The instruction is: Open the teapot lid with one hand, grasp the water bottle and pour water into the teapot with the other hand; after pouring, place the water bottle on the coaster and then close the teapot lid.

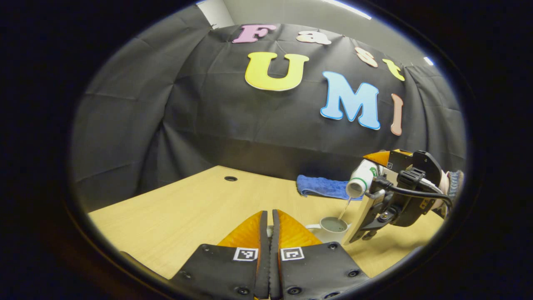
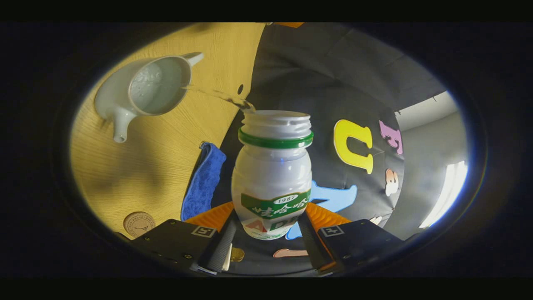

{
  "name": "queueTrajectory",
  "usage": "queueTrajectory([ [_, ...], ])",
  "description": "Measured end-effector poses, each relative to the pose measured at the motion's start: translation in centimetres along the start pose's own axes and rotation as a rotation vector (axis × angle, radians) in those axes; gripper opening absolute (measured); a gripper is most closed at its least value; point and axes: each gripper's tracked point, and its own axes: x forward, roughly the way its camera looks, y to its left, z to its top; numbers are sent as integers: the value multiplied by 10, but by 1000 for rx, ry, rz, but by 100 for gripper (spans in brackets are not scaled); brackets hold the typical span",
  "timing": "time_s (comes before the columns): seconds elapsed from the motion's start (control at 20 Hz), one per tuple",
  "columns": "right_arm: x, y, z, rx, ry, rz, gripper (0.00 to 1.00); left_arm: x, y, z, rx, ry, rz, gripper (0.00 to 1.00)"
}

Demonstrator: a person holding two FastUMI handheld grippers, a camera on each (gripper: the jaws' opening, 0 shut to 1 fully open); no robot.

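The white teapot (image 1: 333, 227) stands open on the wooden table, with water inside. Above it, my right gripper (image 1: 374, 196) is shut on the white water bottle (image 1: 361, 179), tipped mouth-down. A thin stream of water (image 1: 344, 209) runs into the pot. In the right gripper view the bottle (image 2: 272, 175), with its green neck ring, sits between my right gripper's (image 2: 270, 227) jaws, and the stream (image 2: 216, 96) reaches the teapot (image 2: 150, 89). My left gripper (image 1: 269, 213) is held left of the pot, jaws pressed together on a small white piece, the teapot lid (image 1: 270, 229), mostly hidden.
A folded blue cloth (image 1: 322, 186) lies behind the teapot near the booth wall. The round cork coaster (image 2: 139, 223) rests on the table beside the cloth (image 2: 204, 183). A cable hole (image 1: 230, 178) sits at the table's far side.
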Motion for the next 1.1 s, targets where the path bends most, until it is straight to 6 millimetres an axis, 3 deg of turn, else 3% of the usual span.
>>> queueTrajectory([
  [0.1, 0, -1, 1, -15, -5, -5, 76, 2, -2, 0, 0, 1, -1, 6],
  [1.1, 5, -19, 3, -144, -51, -70, 75, 3, -3, -7, -4, 17, -6, 6],
])
